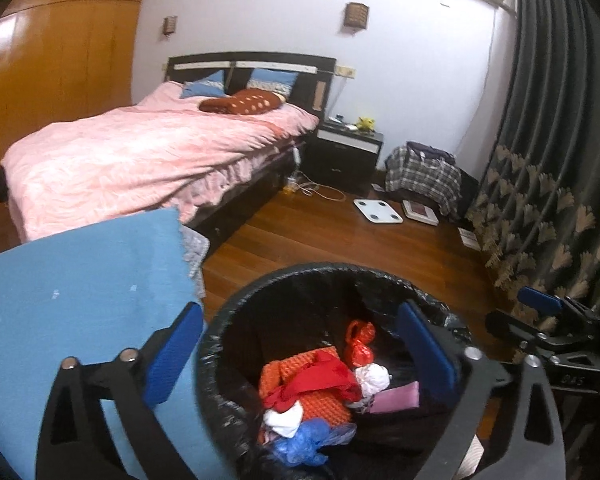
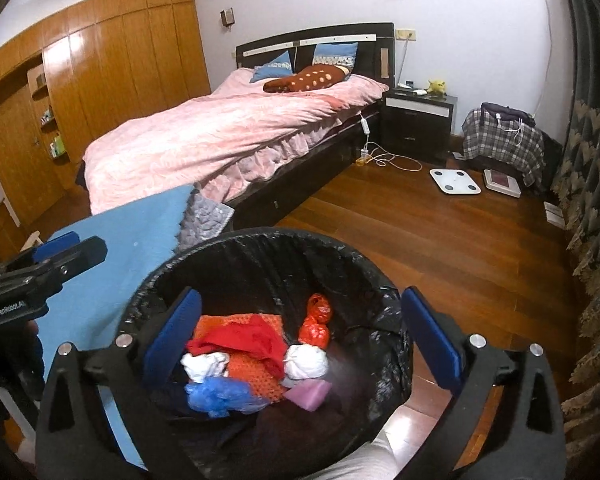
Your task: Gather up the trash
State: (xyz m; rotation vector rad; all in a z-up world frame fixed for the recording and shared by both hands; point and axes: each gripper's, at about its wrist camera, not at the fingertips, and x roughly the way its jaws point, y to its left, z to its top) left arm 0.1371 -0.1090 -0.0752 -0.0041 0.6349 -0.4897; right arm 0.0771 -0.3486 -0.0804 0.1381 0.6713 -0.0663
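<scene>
A round bin with a black liner stands on the wooden floor right below both grippers. Inside lie a red knotted bag, an orange textured piece, a white wad, a blue plastic bag and a pink item. My left gripper hangs over the bin's left half, open and holding nothing. My right gripper spans the bin mouth, also open with nothing between its pads. Each view shows the other gripper's fingers at its edge.
A blue cloth covers something just left of the bin. Behind are a bed with a pink cover, a dark nightstand, a white scale on the floor, a plaid-covered pile and a dark curtain on the right.
</scene>
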